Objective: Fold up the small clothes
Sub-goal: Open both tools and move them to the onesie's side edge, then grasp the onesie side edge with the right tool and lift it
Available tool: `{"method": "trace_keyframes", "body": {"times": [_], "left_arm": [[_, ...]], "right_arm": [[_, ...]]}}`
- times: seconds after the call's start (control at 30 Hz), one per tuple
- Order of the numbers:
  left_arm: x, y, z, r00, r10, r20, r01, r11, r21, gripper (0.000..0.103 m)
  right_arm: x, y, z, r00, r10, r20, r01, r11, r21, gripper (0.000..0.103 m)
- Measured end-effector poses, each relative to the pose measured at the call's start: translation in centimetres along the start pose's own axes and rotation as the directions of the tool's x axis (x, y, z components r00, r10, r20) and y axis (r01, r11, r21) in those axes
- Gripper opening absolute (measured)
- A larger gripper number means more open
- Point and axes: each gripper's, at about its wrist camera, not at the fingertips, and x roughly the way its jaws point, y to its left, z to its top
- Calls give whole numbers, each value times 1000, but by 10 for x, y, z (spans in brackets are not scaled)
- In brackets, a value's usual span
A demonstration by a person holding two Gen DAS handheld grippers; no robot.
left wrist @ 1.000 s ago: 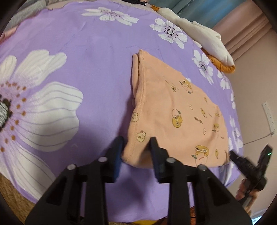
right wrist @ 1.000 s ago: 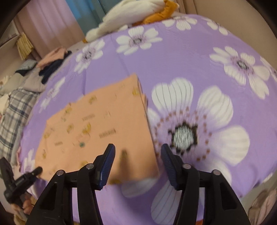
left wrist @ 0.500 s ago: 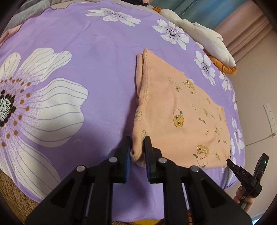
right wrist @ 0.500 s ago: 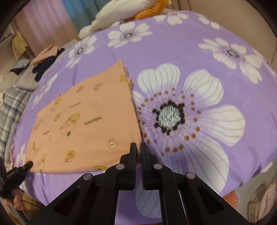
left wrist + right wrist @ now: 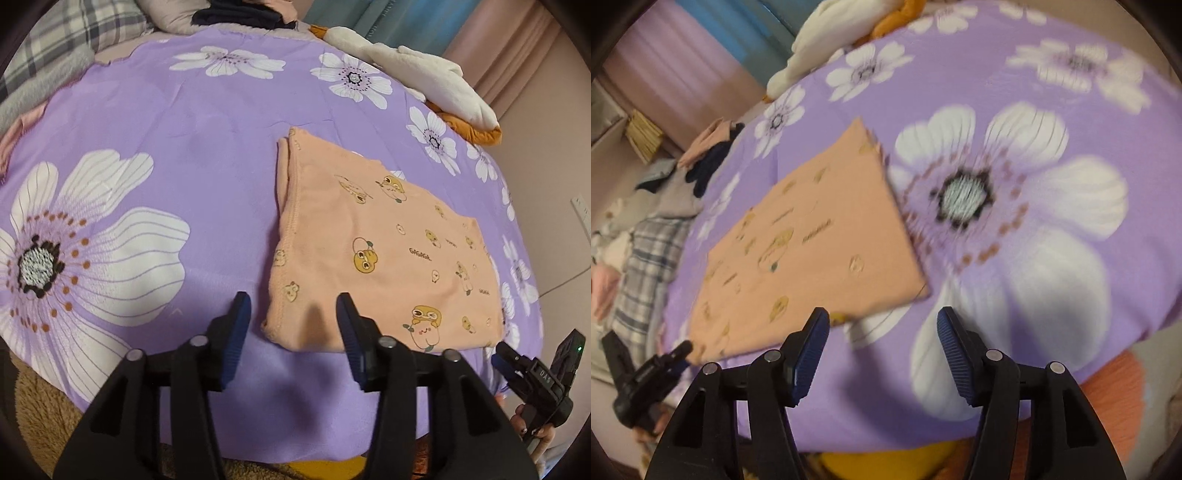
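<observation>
A small orange garment with cartoon prints [image 5: 376, 251] lies folded flat on the purple flowered sheet [image 5: 184, 155]. My left gripper [image 5: 293, 314] is open, its jaws straddling the garment's near left corner just above it, holding nothing. My right gripper [image 5: 882, 328] is open and empty, pulled back from the garment's near right corner [image 5: 812, 254]; this view is blurred. Each gripper shows at the edge of the other's view, the right one in the left wrist view [image 5: 532, 376], the left one in the right wrist view [image 5: 646, 376].
A white and orange plush toy [image 5: 424, 77] lies at the far edge of the bed. A plaid blanket and piled clothes [image 5: 653, 236] lie at the far left side. The bed's front edge [image 5: 258, 435] is just below the grippers.
Half a second ago both grippers were shut on the garment's near corners. Both have opened and let go, and drawn back a little; the garment lies flat.
</observation>
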Motion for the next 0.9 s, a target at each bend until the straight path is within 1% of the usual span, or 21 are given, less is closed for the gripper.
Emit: {"method": "trace_keyframes", "body": {"times": [0.1,0.2,0.3,0.4,0.47,0.53,0.57,0.63,0.67,0.7,0.77,0.83,0.9], "left_arm": [[-2,-6,-2,1000,3,2,-3,1000,22,56],[-3,-10,-3,1000,1,7,-1,1000,30,63],[-2,-11,-4,1000,7,4,-7,999,39,64],[-2,-11,-5,1000,16,-1,-16,999,36,64],[-1,-10,-5,1000,22,-4,-22,999,30,64],[0,-9,-5,1000,24,-7,-23,1000,21,64],[1,-8,-4,1000,23,-8,-23,1000,18,64],[1,-7,-5,1000,20,-13,-20,1000,13,64],[1,-7,-5,1000,15,-16,-15,1000,12,64],[1,-7,-5,1000,10,-17,-10,1000,12,64],[0,-7,-5,1000,8,-22,-8,1000,10,64],[-1,-7,-5,1000,4,-18,-4,1000,13,64],[-2,-7,-5,1000,2,-17,-1,1000,11,64]], "right_arm": [[3,3,1,999,16,36,-16,1000,3,60],[14,4,11,995,91,33,-92,995,38,60],[27,7,26,990,133,43,-135,988,71,60],[36,12,37,989,138,59,-144,984,102,60],[43,17,45,990,119,79,-129,983,130,57],[48,20,50,991,95,94,-109,982,154,46],[50,22,53,993,75,96,-90,983,160,43],[52,28,56,992,9,123,-29,986,162,27],[53,30,57,992,-18,128,-3,987,160,26],[53,31,57,990,-28,135,6,987,161,22],[49,34,55,987,-35,155,9,986,165,19],[43,35,55,985,-25,169,-2,987,159,17],[34,32,54,984,1,180,-32,985,170,15]]}}
